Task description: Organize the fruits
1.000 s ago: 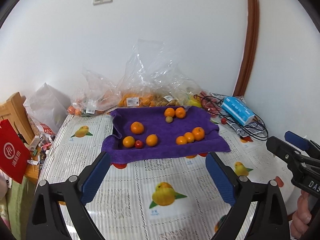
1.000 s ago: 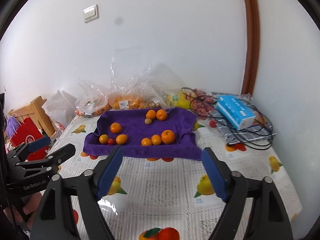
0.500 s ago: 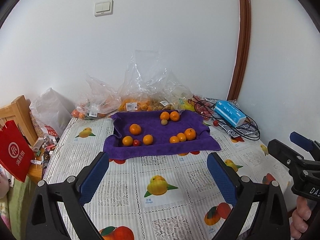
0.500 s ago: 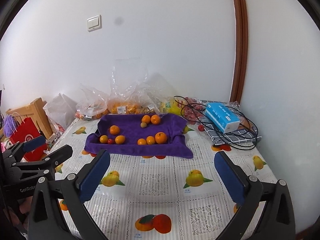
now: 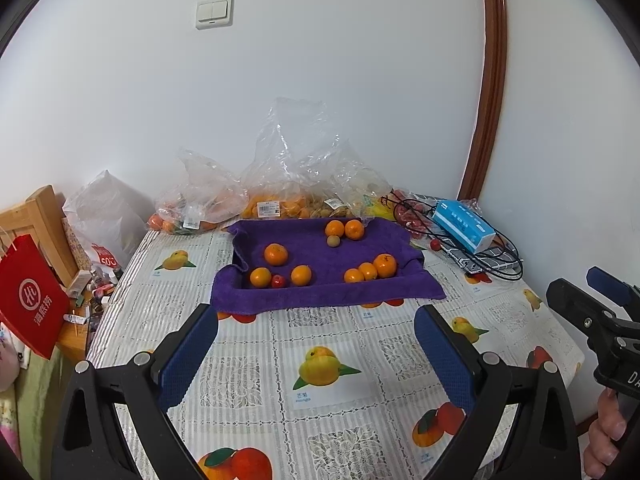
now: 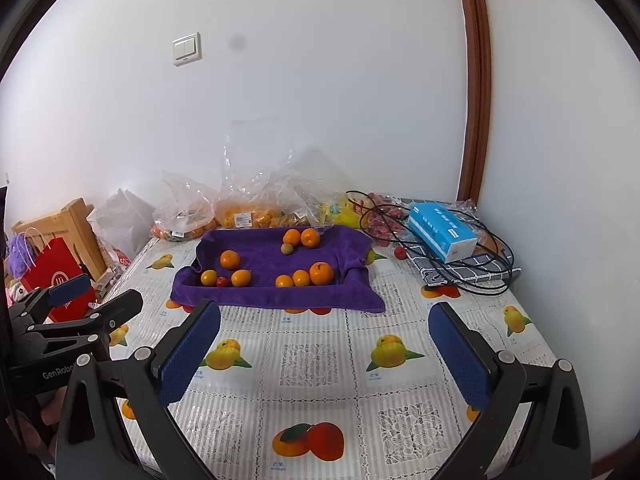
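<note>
The left hand-held gripper (image 5: pixel 316 354) is held wide open w/ nothing between its blue pads (image 5: pixel 188 356); only printed cloth is seen in the gap. The right hand-held gripper (image 6: pixel 324 352) is likewise spread fully apart and empty. Each is seen at the edge of the other's view, gripped by a hand (image 5: pixel 604 436). Both are kept above the near part of the bench (image 6: pixel 320 360), well apart from the fruit.

The bench is covered w/ a white lace-pattern cloth printed w/ fruit pictures (mango, peach, oranges). It is set into a corner: white walls behind and at right, a brown wooden trim (image 6: pixel 474 80) in the corner, a double light switch (image 5: pixel 214 12) on the back wall.

Toward the far side a purple towel (image 5: pixel 320 280) is laid, its edges turned up like a shallow tray. On it are counted 8 oranges (image 5: pixel 276 254): 2 at the back, 1 alone at left-centre, 2 at front left, 3 in a row at front right. Also 1 small red fruit (image 5: pixel 278 281) between the front-left pair, and 1 small brownish-green fruit (image 5: pixel 333 241) just beside the back pair.

Behind the towel, clear plastic bags (image 5: pixel 296 176) of fruit are piled against the wall; exact no. cannot be told. At right: 1 blue tissue box (image 6: pixel 442 232), black cable loops (image 6: pixel 472 276), a checked cloth. At left, off the bench: 1 red paper bag (image 5: pixel 30 300), 1 white plastic bag (image 5: pixel 106 212), wooden furniture.
</note>
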Available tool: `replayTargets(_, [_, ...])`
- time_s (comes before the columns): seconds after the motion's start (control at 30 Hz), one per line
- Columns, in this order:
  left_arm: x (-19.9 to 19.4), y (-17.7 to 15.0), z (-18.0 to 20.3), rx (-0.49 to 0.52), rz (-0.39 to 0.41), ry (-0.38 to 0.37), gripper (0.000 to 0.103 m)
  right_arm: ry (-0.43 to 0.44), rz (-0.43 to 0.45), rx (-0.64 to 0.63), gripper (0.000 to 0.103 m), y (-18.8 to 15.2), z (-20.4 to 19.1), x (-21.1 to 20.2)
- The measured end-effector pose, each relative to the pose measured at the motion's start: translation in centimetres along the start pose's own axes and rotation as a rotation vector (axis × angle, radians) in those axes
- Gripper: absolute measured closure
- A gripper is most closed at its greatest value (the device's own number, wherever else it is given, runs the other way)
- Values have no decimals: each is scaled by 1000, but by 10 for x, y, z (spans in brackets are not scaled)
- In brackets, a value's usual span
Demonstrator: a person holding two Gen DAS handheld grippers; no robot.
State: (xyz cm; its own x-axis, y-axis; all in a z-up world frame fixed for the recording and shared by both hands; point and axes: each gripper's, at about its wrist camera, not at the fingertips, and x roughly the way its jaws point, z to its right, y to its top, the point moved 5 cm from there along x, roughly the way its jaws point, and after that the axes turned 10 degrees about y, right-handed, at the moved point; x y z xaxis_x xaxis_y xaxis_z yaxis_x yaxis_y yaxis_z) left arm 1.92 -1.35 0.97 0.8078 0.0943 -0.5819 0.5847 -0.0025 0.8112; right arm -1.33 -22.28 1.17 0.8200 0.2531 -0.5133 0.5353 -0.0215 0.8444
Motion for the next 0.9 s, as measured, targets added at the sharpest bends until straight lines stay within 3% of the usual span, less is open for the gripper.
replayTargets(0.9, [1, -3, 1, 6, -2, 20, 3, -5, 1, 9, 1, -2, -2, 1])
